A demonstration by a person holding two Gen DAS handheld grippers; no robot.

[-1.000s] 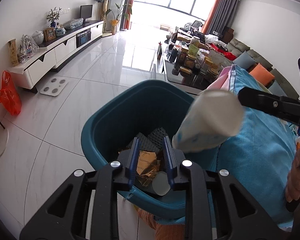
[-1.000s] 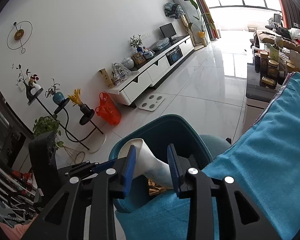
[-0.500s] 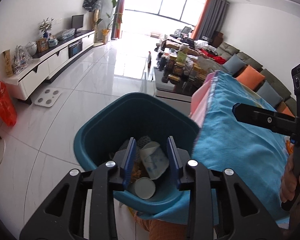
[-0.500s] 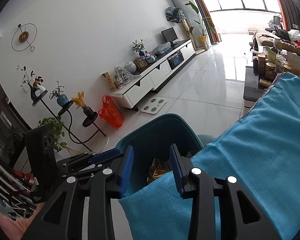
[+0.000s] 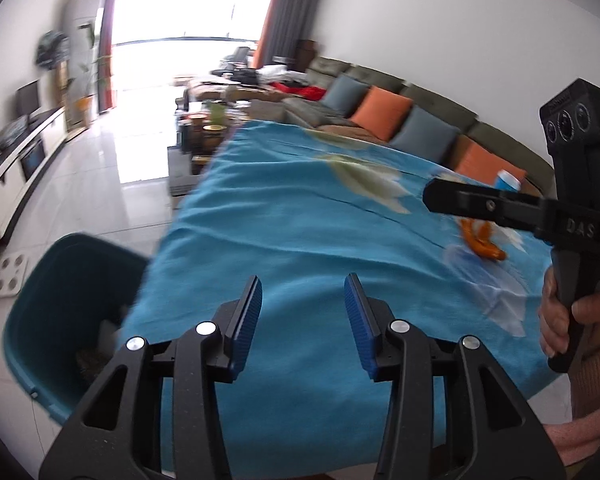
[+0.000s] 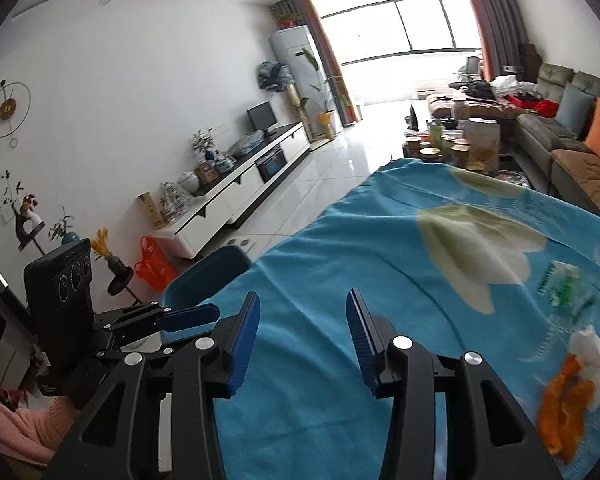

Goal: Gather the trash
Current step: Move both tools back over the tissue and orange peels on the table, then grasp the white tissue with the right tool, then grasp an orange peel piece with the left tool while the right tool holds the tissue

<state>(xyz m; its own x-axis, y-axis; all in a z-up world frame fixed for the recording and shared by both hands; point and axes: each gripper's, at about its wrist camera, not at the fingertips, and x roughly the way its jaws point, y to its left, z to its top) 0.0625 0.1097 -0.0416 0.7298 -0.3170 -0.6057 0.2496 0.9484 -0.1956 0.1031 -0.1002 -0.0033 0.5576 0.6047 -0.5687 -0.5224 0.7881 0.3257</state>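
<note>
My left gripper [image 5: 302,312] hangs over the blue cloth [image 5: 300,232] on the table, its jaws opening with nothing between them. My right gripper [image 6: 302,320] is likewise over the cloth [image 6: 380,280], jaws opening and empty. The teal bin [image 5: 60,304] stands on the floor at the table's left edge, with some trash showing inside; its rim [image 6: 208,272] also shows in the right wrist view. Orange peel [image 6: 564,408] and a white tissue [image 6: 592,352] lie at the right on the cloth, beside a crumpled clear bottle with a green label [image 6: 564,284]. The peel [image 5: 480,240] shows blurred in the left wrist view.
A sofa with orange and grey cushions [image 5: 384,116] runs along the right wall. A low table crowded with jars [image 6: 452,148] stands beyond the cloth. A white TV cabinet [image 6: 236,188] lines the left wall, with an orange bag [image 6: 152,260] on the tiled floor.
The right gripper let a white paper cup fall into the bin. Both grippers then swung right, away from the bin and over the cloth, jaws widening.
</note>
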